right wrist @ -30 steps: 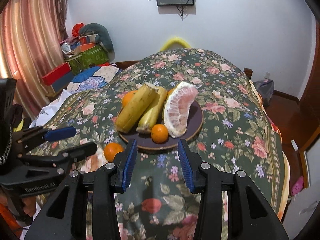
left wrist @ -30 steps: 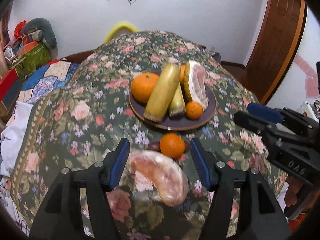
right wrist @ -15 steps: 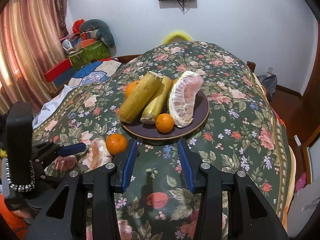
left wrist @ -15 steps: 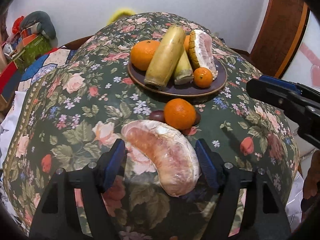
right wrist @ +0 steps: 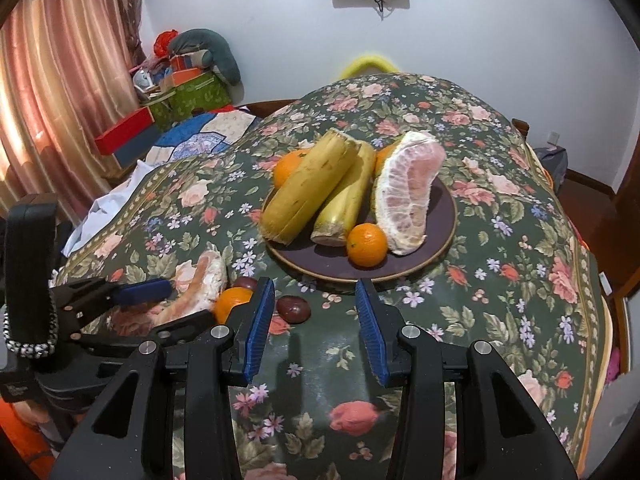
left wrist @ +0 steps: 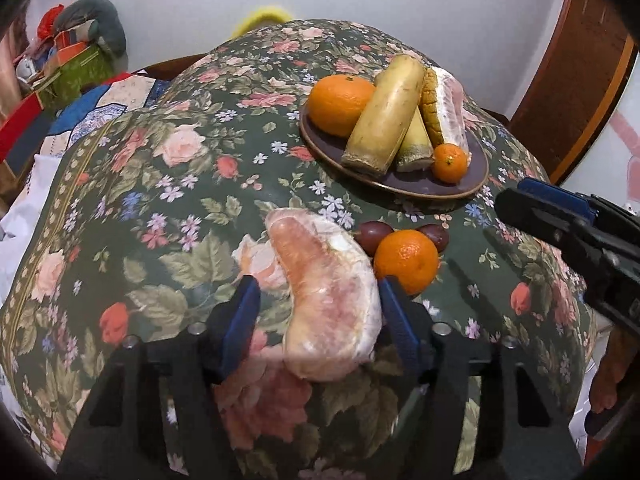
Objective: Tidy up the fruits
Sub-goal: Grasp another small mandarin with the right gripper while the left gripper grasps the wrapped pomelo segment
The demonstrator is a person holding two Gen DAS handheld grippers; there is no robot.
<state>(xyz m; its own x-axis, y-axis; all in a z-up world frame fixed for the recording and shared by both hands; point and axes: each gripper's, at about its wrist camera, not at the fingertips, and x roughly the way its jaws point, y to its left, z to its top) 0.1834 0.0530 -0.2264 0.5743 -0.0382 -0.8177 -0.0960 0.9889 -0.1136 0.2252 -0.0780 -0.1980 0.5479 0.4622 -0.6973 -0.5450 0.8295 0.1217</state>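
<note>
A peeled pomelo wedge [left wrist: 328, 292] lies on the floral tablecloth [left wrist: 168, 208] between the open fingers of my left gripper [left wrist: 318, 304]; it also shows in the right wrist view [right wrist: 200, 284]. Beside it lie a loose orange [left wrist: 406, 260] and two dark plums [left wrist: 372, 234]. A dark plate [left wrist: 424, 188] holds an orange [left wrist: 340, 104], two banana pieces [left wrist: 386, 120], a pomelo wedge [left wrist: 448, 112] and a small orange [left wrist: 450, 162]. My right gripper [right wrist: 316, 320] is open and empty, just in front of the plate [right wrist: 444, 232], with a plum [right wrist: 294, 308] near its left finger.
The table drops away at its right edge [right wrist: 592, 280] and near edge. A curtain [right wrist: 60, 80], stacked boxes [right wrist: 188, 96] and bedding [right wrist: 200, 136] stand to the left. A wooden door [left wrist: 576, 80] is at the right.
My left gripper has moved forward and swung left, so the pomelo wedge now sits deeper between its fingers. The right gripper has moved slightly closer to the plate.
</note>
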